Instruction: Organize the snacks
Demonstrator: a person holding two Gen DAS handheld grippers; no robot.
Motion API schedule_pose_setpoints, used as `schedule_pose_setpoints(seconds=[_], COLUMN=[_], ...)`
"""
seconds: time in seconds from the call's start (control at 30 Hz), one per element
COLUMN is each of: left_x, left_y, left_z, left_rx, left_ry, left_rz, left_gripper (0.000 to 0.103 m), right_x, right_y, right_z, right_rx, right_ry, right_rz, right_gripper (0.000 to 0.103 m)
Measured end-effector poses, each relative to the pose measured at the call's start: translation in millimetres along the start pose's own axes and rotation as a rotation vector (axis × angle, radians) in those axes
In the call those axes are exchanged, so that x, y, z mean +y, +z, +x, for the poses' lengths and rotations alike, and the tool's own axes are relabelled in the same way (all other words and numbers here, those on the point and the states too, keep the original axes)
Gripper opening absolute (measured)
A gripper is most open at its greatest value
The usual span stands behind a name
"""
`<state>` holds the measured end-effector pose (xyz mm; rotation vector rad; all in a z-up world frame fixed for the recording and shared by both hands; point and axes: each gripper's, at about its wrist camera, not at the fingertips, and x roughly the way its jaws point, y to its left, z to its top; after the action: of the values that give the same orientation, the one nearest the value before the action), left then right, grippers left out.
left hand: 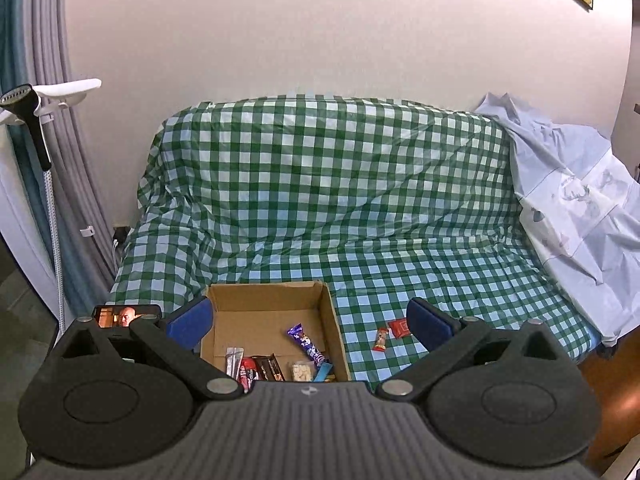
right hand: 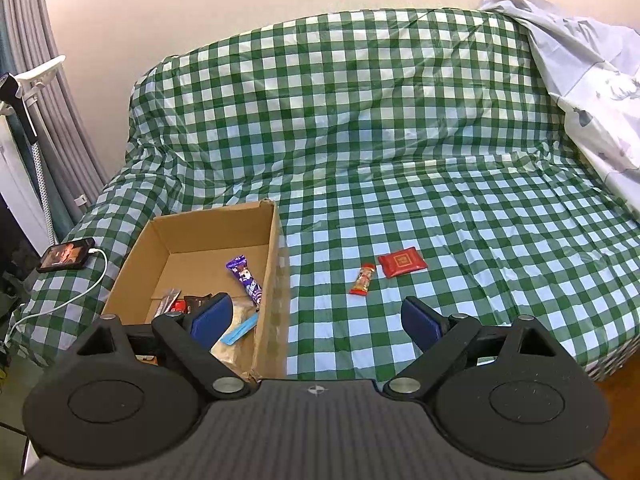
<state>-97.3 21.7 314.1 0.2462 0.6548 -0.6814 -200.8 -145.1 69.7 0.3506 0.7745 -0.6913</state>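
An open cardboard box (left hand: 332,320) (right hand: 276,264) sits on the green-checked sofa cover. Inside lie several snacks, among them a purple wrapper (left hand: 306,342) (right hand: 246,280), a dark bar (left hand: 269,367) and a blue stick (right hand: 240,334). Two snacks lie on the cover right of the box: a small red-and-white bar (left hand: 381,339) (right hand: 363,279) and a flat red packet (left hand: 399,328) (right hand: 402,261). My left gripper (left hand: 310,322) is open and empty above the box's near edge. My right gripper (right hand: 316,320) is open and empty, above the box's right wall, short of the two loose snacks.
A phone (left hand: 126,316) (right hand: 66,260) with a white charging cable (right hand: 80,292) lies on the sofa's left arm. A grey sheet (left hand: 580,200) (right hand: 592,80) covers the sofa's right end. A garment steamer stand (left hand: 40,128) and curtains are at far left.
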Motion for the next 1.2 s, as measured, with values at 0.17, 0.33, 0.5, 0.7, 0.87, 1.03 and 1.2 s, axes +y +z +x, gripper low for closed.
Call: schedule_pose_setpoints(seconds=[0.17, 0.33, 0.5, 0.7, 0.87, 1.03, 1.2], left_x=[-1.4, -6.6, -14.1, -24.3, -22.6, -17.9, -26.8], left_y=[1.5, 4.7, 11.1, 23.0, 20.6, 0.9, -10.8], left_z=[1.9, 8.6, 23.5, 56.2, 115.5, 192.0, 262.5], left_rx=[-0.003, 0.002, 0.024, 0.072, 0.144, 0.275, 0.349], left_ry=[0.004, 0.004, 0.006, -0.019, -0.036, -0.011, 0.027], left_rz=[0.004, 0.011, 0.012, 0.01, -0.002, 0.004, 0.05], left_gripper=[0.103, 0.103, 0.103, 0.103, 0.103, 0.103, 0.103], right_x=[0.8, -2.1, -11.4, -26.7, -47.9, -79.3, -107.4], right_y=[1.1, 1.6, 1.8, -0.1, 1.9, 6.5, 13.7], right_z=[-1.4, 0.1, 5.7, 16.4, 34.5, 76.3, 148.3], right_rx=[-0.001, 0.005, 0.012, 0.031, 0.037, 0.031, 0.069], right_ry=[0.003, 0.001, -0.008, -0.024, -0.063, -0.117, -0.141], right_rz=[-0.007, 0.0, 0.015, 0.041, 0.071, 0.101, 0.094], right_gripper=[0.092, 0.092, 0.092, 0.092, 0.094, 0.095, 0.095])
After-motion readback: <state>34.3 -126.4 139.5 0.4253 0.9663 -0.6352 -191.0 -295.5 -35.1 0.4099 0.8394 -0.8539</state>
